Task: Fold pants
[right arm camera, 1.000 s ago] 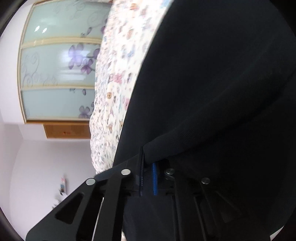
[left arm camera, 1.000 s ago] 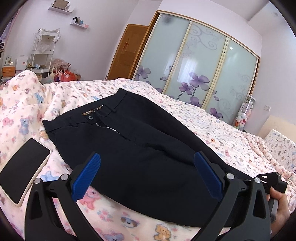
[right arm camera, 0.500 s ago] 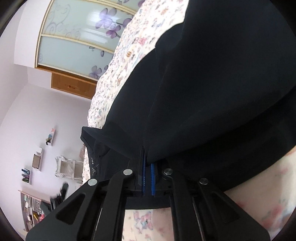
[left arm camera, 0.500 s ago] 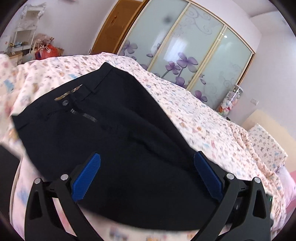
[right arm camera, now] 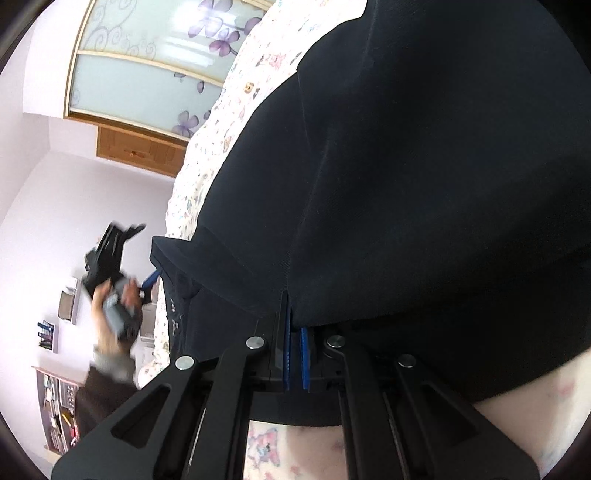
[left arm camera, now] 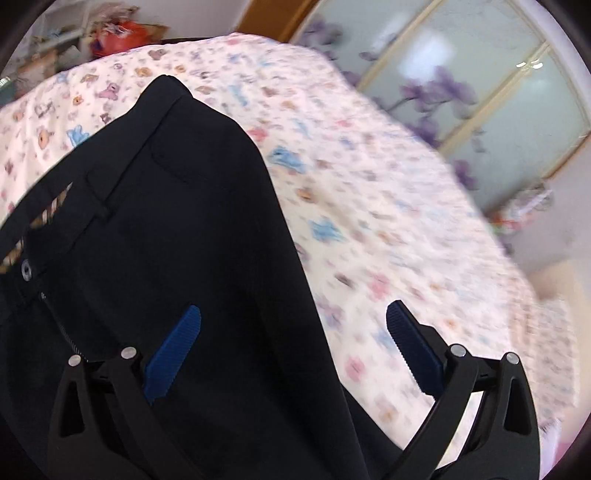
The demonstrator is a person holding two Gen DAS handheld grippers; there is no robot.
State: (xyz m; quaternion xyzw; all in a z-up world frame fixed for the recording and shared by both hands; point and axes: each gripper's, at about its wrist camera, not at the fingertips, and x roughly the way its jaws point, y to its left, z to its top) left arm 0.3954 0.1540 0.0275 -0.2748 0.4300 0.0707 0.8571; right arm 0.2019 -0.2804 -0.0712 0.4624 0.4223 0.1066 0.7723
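Black pants (left arm camera: pixel 166 240) lie on a bedspread (left arm camera: pixel 369 184) printed with cartoon bears, waistband at the upper left, button (left arm camera: pixel 26 269) and zip showing. My left gripper (left arm camera: pixel 291 332) is open above the pants' right edge. One blue pad (left arm camera: pixel 173 354) is over the cloth and the other is over the bedspread. Nothing is between them. In the right wrist view, my right gripper (right arm camera: pixel 295 354) is shut on a fold of the pants (right arm camera: pixel 406 166), and the dark cloth drapes ahead of it. The left gripper (right arm camera: pixel 146 253) appears blurred at the left, held by a person's hand (right arm camera: pixel 110 295).
Frosted sliding wardrobe doors (left arm camera: pixel 498 92) with purple flowers stand beyond the bed. A wooden door (right arm camera: pixel 140 151) and wall shelves (right arm camera: pixel 55 369) are across the room. Bags and a rack (left arm camera: pixel 122 29) sit past the bed's far corner. The bedspread stretches bare to the right of the pants.
My left gripper has swept across the pants toward their right edge, still open; the phone on the bed has left its view. My right gripper has rolled, still clamped on the fold.
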